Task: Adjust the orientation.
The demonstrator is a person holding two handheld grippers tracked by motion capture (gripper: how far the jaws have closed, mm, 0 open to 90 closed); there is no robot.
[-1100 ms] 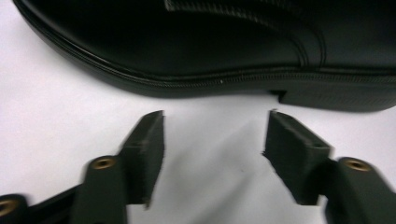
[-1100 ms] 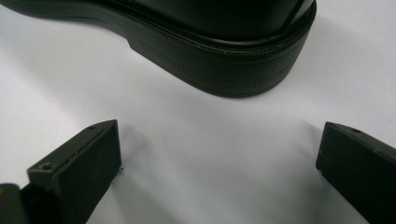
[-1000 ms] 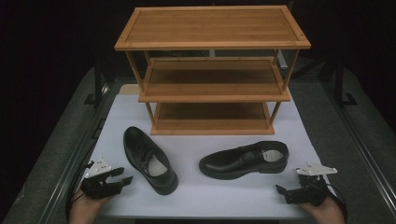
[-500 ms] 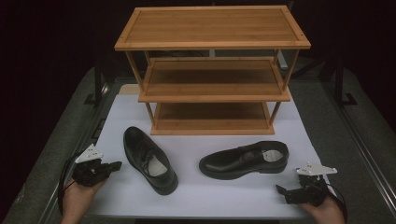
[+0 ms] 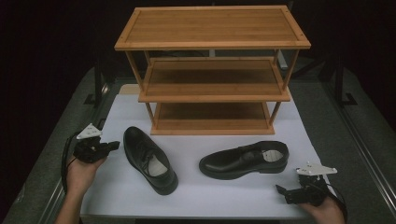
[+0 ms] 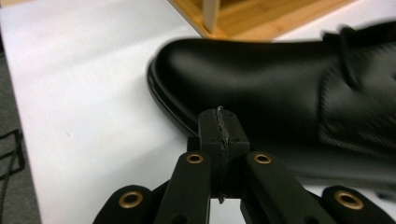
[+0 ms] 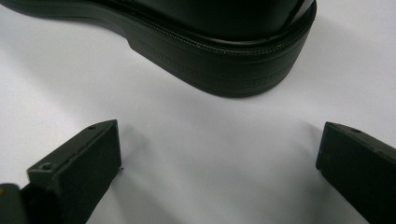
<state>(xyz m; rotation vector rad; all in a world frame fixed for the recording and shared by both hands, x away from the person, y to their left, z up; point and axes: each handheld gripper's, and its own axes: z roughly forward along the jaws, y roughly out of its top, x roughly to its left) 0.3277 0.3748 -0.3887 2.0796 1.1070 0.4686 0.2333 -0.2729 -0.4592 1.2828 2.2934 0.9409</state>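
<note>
Two black leather shoes lie on a white mat. The left shoe points away from me, toe towards the rack. The right shoe lies crosswise, heel to the right. My left gripper is held just left of the left shoe's toe, jaws shut with nothing between them. In the left gripper view the closed tips sit right in front of the shoe's toe cap. My right gripper rests at the mat's front right, open. Its jaws face the right shoe's heel, a short gap away.
A three-tier bamboo shoe rack stands at the back of the mat, all its shelves bare. Its front left leg is just beyond the left shoe's toe. Grey table surface borders the mat on both sides.
My left gripper has risen and moved away from me and a little left, from beside the left shoe's heel to beside its toe. The right gripper and both shoes have stayed put.
</note>
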